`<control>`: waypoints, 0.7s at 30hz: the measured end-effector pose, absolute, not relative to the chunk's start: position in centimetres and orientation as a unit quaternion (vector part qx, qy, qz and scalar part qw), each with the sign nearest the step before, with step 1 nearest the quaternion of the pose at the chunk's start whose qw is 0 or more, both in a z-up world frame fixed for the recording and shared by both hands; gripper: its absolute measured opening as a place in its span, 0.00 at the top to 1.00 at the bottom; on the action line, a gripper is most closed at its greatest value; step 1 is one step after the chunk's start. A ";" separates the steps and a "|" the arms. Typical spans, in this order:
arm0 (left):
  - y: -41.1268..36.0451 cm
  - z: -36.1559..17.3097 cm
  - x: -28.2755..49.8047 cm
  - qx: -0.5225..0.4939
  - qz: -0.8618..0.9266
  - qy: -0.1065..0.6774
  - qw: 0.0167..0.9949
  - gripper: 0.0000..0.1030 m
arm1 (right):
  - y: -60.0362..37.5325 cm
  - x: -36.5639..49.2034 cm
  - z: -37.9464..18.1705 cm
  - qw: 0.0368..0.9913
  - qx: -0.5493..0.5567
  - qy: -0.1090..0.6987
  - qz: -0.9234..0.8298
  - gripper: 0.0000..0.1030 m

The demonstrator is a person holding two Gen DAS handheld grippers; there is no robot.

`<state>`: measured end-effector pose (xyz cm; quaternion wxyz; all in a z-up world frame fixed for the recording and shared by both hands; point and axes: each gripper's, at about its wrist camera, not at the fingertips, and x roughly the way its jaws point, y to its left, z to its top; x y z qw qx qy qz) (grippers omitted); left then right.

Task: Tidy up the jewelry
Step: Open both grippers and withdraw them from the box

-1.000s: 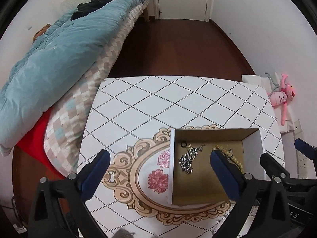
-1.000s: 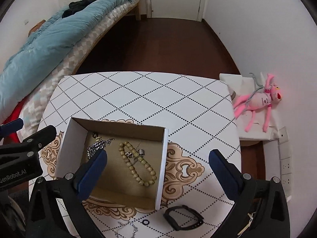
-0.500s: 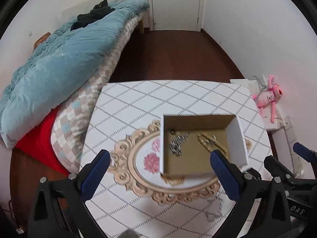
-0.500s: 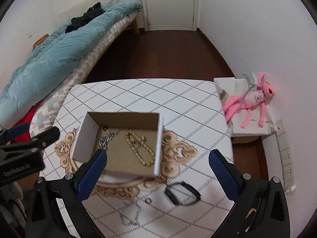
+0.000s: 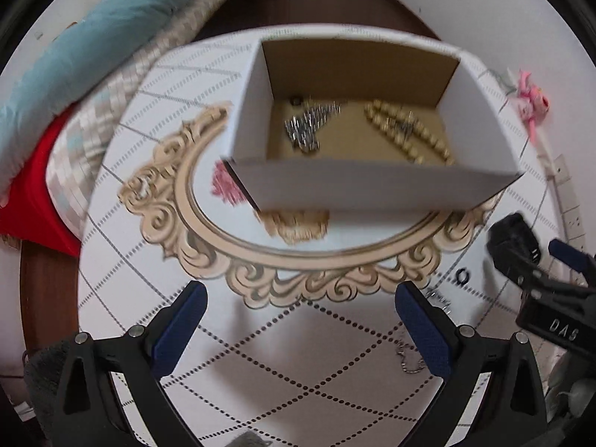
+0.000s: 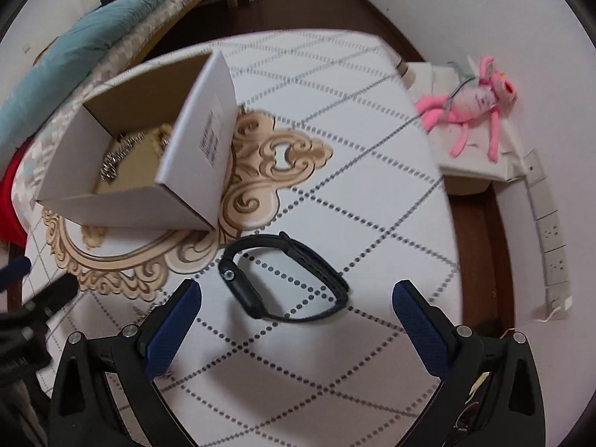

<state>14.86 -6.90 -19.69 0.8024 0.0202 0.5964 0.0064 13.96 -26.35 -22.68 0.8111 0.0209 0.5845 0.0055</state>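
Bedroom setup: white table (image 6: 335, 119) with a dotted diamond grid and a gold ornate print, bed with a teal quilt (image 5: 82, 48) to the left, pink plush toy (image 6: 469, 100) off the table on the right

Progress, judged from both wrist views:
- cardboard box (image 5: 372, 182) sits on the table and already holds a silver chain (image 5: 309, 126), a beaded bracelet (image 5: 409, 134) and a small dark ring (image 5: 296, 101) in the back corner
- outside the box: black watch (image 6: 283, 279), lying on the table just in front of the box's near right corner
- also outside: a small black ring (image 5: 463, 276) and a thin silver chain (image 5: 409, 357), both on the table near the left tool's right finger, partly hidden by it

So roughly half done; three pieces look left to move

Tools:
- left gripper (image 5: 298, 331): fingers wide apart, nothing between them, hovering over bare table short of the box
- right gripper (image 6: 296, 331): fingers wide apart, empty, low over the table with the watch sitting just ahead of the gap

Best guess: watch is the next pick for the right side

Frames are motion-blurred, so fine detail on the loose chain is unclear
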 end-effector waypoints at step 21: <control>-9.5 -21.5 11.9 0.016 -0.040 0.622 0.782 0.01 | -25.7 10.3 -21.5 0.844 0.040 0.535 0.000 0.33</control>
